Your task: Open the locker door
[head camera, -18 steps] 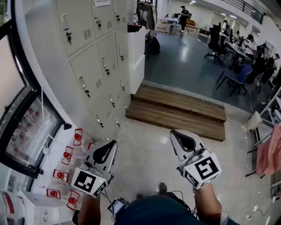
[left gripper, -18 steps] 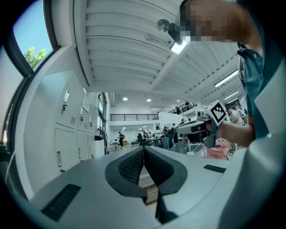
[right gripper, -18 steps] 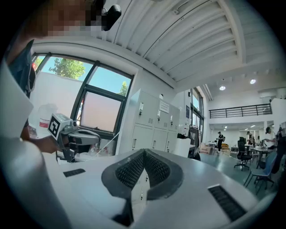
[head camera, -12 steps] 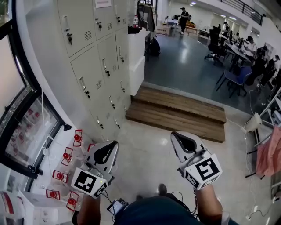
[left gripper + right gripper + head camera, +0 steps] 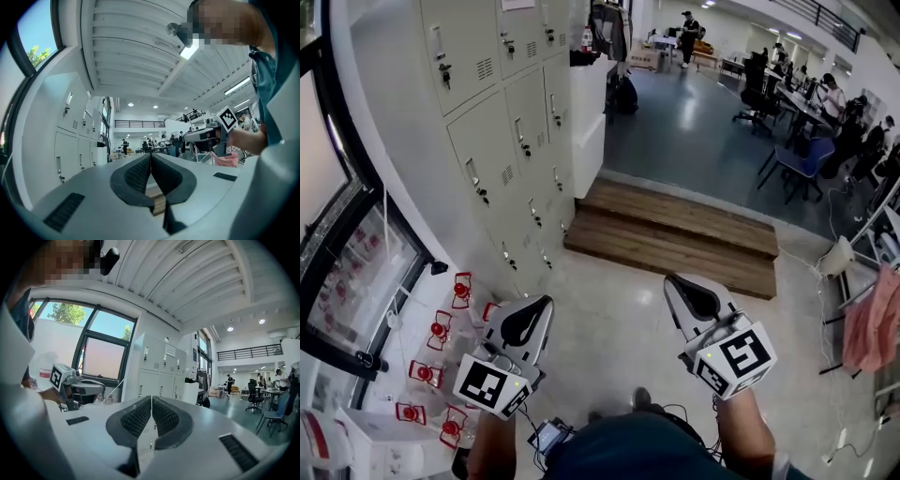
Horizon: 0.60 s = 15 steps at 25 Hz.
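A bank of grey lockers (image 5: pixel 502 122) runs along the left wall, every door closed, each with a small handle and vent. The same lockers (image 5: pixel 70 140) show at the left of the left gripper view and lockers (image 5: pixel 159 371) at the middle of the right gripper view. My left gripper (image 5: pixel 546 302) is held level over the floor, well short of the lockers, jaws shut on nothing. My right gripper (image 5: pixel 667 281) is held beside it to the right, also shut and empty. Both point towards the wooden step.
A low wooden step (image 5: pixel 675 242) lies ahead, and beyond it an office floor with chairs, desks and people. Red items (image 5: pixel 441 330) stand on a white ledge at the lower left by a window (image 5: pixel 356 272). A pink cloth (image 5: pixel 872 328) hangs at the right edge.
The view has shifted slightly; both grippers keep their places and stay shut.
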Tool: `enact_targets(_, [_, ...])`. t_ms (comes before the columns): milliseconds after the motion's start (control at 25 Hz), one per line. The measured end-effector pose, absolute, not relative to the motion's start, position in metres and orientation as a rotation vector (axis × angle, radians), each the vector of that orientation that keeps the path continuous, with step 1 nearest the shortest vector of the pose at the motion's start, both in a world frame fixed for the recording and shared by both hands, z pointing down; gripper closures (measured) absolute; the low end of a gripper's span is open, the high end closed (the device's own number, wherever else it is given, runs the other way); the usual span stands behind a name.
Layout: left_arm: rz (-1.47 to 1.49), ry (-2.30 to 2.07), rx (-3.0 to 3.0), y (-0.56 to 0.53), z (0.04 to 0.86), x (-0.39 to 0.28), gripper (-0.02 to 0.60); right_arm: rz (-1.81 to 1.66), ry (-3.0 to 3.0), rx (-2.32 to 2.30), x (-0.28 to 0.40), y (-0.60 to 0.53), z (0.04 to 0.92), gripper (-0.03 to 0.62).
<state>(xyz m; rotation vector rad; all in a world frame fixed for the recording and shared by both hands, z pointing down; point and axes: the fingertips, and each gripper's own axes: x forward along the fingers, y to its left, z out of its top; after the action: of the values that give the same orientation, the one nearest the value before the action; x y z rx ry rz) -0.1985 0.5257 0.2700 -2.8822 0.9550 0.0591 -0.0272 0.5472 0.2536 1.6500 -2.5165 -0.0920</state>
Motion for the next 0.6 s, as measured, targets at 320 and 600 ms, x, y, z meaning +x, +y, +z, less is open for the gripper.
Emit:
enact_targets(320, [0.064, 0.955, -2.892, 0.516, 0.269, -0.193, 0.565, -0.098, -2.517, 1.698, -0.013, 0.531, 0.243, 0.557])
enact_targets(600, [0.038, 0.983, -2.897, 0.490, 0.278, -0.179, 0.565, -0.107, -2.540, 1.670, 0.002, 0.494, 0.245, 0.557])
